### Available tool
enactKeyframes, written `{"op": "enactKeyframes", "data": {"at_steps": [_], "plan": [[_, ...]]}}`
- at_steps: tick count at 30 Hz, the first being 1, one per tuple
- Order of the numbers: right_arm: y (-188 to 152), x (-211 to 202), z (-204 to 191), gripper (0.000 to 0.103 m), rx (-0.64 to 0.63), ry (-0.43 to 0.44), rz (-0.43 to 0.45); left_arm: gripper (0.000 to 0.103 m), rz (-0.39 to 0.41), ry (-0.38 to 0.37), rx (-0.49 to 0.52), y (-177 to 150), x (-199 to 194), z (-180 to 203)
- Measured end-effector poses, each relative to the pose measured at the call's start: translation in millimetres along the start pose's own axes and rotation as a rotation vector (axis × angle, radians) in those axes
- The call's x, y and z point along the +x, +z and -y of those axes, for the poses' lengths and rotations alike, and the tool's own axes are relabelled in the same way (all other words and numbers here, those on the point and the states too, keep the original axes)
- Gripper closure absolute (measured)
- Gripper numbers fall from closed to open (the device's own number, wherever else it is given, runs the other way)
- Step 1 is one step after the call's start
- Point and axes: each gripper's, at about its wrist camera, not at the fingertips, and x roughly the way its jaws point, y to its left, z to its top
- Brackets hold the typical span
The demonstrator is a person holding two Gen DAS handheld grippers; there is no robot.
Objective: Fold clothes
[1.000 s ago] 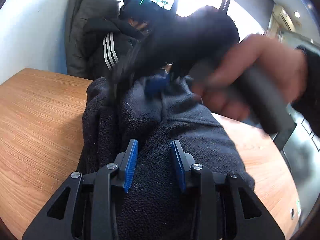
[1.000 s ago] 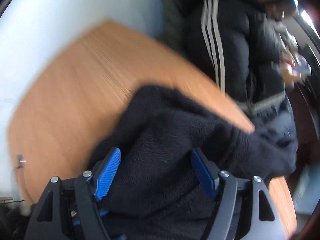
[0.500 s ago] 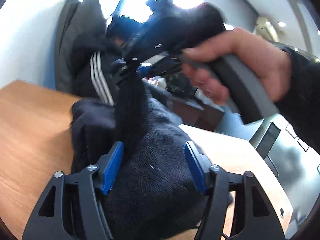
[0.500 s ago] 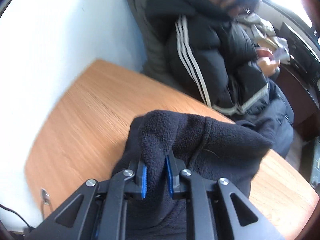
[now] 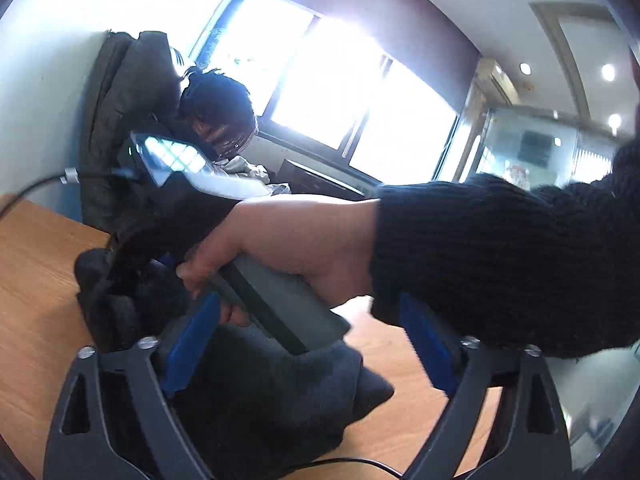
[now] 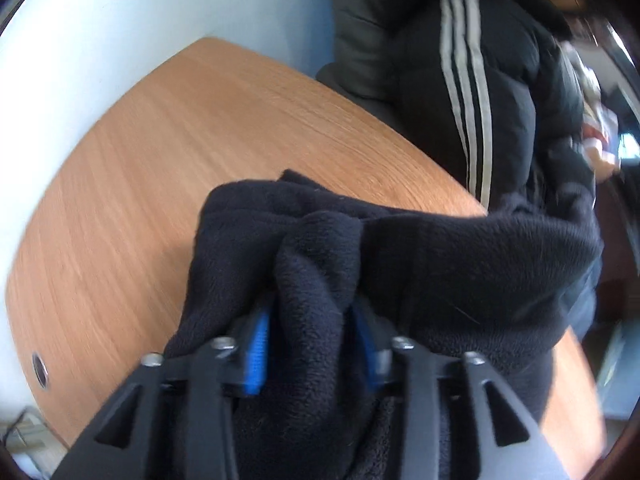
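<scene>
A dark navy fleece garment (image 6: 420, 264) lies bunched on a wooden counter (image 6: 192, 152), filling the 6 o'clock half of the right wrist view. The right claw (image 6: 312, 332) points steeply down with a thick fold of fleece between its blue pads; its jaws are opening, and whether the pads press the cloth cannot be told. The left claw (image 5: 304, 344) is spread wide and opening, gripping nothing, with the garment (image 5: 256, 392) beneath it. A hand (image 5: 296, 248) in a black knit sleeve crosses at 3 o'clock. The fleece looks soft, limp and light, likely to sag; a hem or corner seems the best hold. A seated person in a striped jacket (image 6: 472, 92) is at 1 o'clock, near bright windows (image 5: 344, 92).
</scene>
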Motion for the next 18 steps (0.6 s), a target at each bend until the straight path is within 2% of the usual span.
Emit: {"op": "enactKeyframes", "data": {"at_steps": [1,3,5,7,9,11,12,14,15,18], "plan": [[-1,-8,0,0.043,-0.021,0.004,0.003,0.007,-0.014,0.014,-0.022,-1,6,-3],[-13,-48,15,0.033,-0.004,0.067,0.12,0.005,-0.025,0.016,-0.084,-2,20,-16],[-31,-91,33,0.017,-0.006,0.085,0.246,0.009,-0.065,0.089,-0.065,-3,31,-21],[-57,-130,59,0.013,0.016,0.13,0.373,0.011,-0.091,0.129,-0.055,-7,38,-28],[-90,-155,90,0.011,0.032,0.167,0.441,0.019,-0.12,0.186,-0.037,-11,43,-33],[-120,-153,116,0.009,0.087,0.202,0.414,0.021,-0.182,0.312,-0.007,-14,49,-38],[-138,-148,131,0.009,0.13,0.222,0.382,0.019,-0.231,0.366,-0.031,-16,54,-46],[-169,-118,155,0.009,0.234,0.307,0.294,0.018,-0.258,0.351,-0.1,-15,56,-56],[-187,-97,165,0.009,0.289,0.338,0.234,0.018,-0.252,0.346,-0.105,-13,56,-57],[-209,-56,168,0.01,0.362,0.428,0.161,0.015,-0.286,0.379,-0.065,-12,67,-50]]}}
